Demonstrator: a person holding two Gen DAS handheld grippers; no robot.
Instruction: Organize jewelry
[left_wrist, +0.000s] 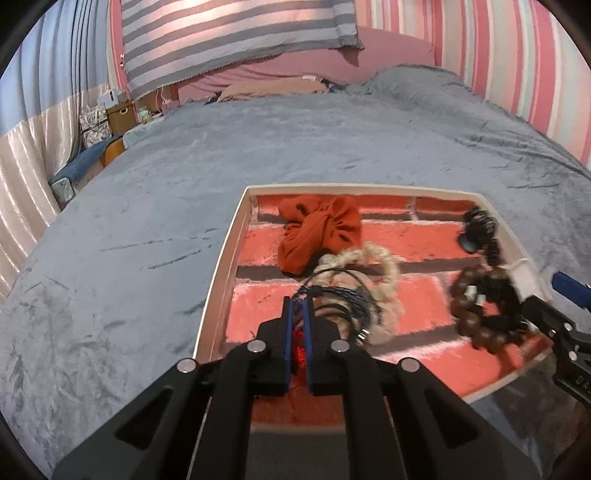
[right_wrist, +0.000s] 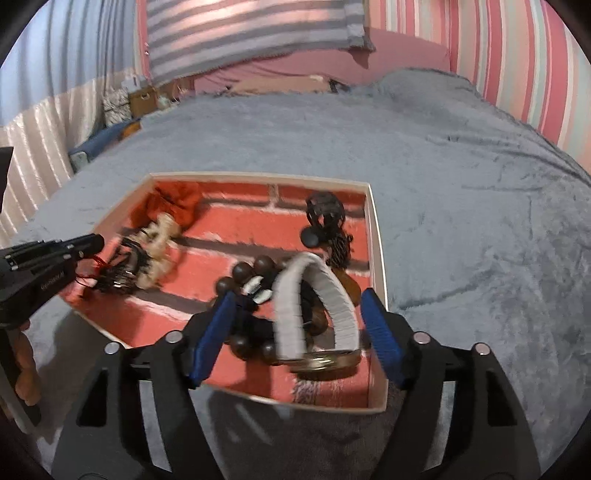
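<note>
A shallow white-walled tray (left_wrist: 221, 266) with a red brick-pattern lining rests on the grey plush bedspread (left_wrist: 147, 206) of a bed, serving as the collection point for the jewelry and hair accessories. The left tongs (left_wrist: 298, 306) are clenched on a bundle of thin black elastic hair ties (left_wrist: 340, 295), evidently gripped by a few strands so the loops hang over the tray's left side beside a cream braided scrunchie (left_wrist: 373, 258) and a rust-orange fabric scrunchie (left_wrist: 317, 229). The right tongs (right_wrist: 299, 314) stand released, blue pads spread on either side of a white ribbed bangle (right_wrist: 317, 295) that arches upright above a gold-coloured metal bangle (right_wrist: 325, 363); neither pad presses on it. Under and beside the bangles lies a bracelet of round dark wooden beads (right_wrist: 240, 275), smooth and glossy. A black claw clip (right_wrist: 325, 210) with a tassel sits near the tray's far right corner. All 7 items lie within the tray walls, soft fabrics to the left, rigid pieces to the right.
</note>
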